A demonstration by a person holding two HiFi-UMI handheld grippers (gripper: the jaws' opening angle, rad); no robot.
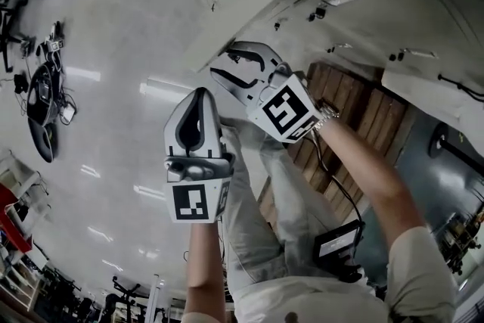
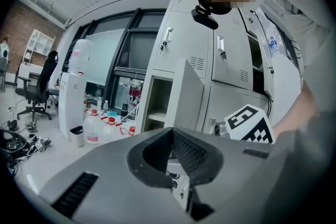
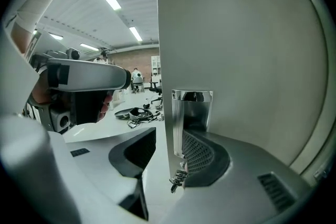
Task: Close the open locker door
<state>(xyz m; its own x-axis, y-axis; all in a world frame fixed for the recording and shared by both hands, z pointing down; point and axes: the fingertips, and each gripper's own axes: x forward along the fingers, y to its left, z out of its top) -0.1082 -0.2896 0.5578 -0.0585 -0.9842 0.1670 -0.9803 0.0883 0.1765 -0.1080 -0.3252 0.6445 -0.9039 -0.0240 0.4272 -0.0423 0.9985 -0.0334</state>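
Note:
The open locker door (image 3: 247, 60) fills the right gripper view as a pale grey panel. Its chrome handle (image 3: 191, 118) and a hanging key (image 3: 178, 178) lie between the jaws of my right gripper (image 3: 169, 136), which is open around the door's edge. In the left gripper view the same door (image 2: 189, 97) stands ajar beside its empty compartment (image 2: 157, 105), some way ahead. My left gripper (image 2: 172, 131) is shut on nothing and held back from the lockers. The head view shows the left gripper (image 1: 199, 91) below and left of the right gripper (image 1: 219, 60).
More closed lockers (image 2: 231, 60) stand to the right of the open one. A water dispenser (image 2: 73, 86), several bottles (image 2: 100, 126), a small bin (image 2: 76, 136) and an office chair (image 2: 39, 89) sit to the left. Cables (image 2: 16, 141) lie on the floor. A wooden pallet (image 1: 355, 110) is by my legs.

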